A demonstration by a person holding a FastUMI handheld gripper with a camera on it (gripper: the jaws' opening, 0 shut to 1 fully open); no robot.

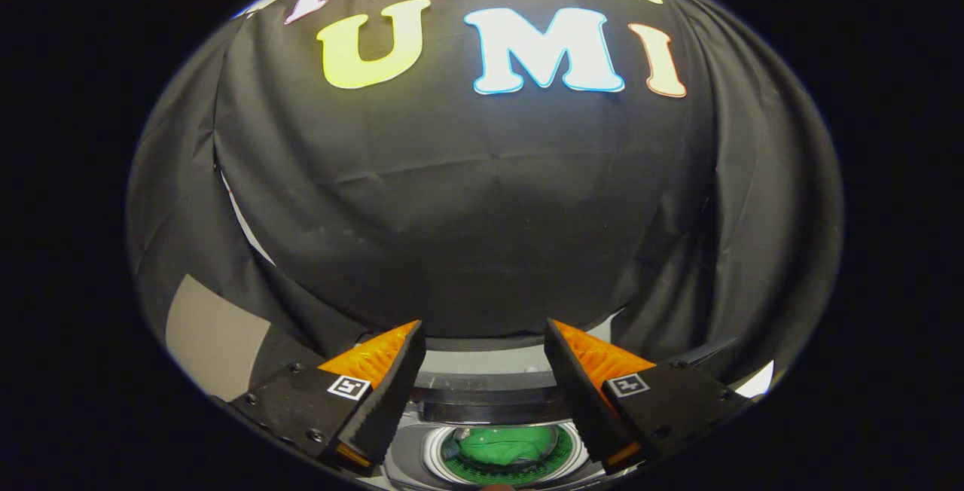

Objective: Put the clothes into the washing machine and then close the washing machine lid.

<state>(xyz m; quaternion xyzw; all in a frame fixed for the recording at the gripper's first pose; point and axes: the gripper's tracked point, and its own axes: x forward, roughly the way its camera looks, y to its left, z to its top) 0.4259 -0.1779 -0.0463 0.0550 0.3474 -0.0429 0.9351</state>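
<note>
Gripper view: your gripper (483,340) is hanging above the washing machine (493,408) with nothing in it.

Your two fingers are spread wide apart, jaws well open, and neither one is pressing on anything. Down in the gap between them, closer in than the tips, you can see the round drum opening (503,455) of the machine, and a green piece of clothing (506,443) is bunched up inside it, sitting roughly midway between the two fingers and clear of both. The machine's pale top edge runs across just beyond the drum. Past your fingertips it's just the black cloth wall (482,205) of the booth, with a bit of pale panel (215,333) showing off to the left.
</note>
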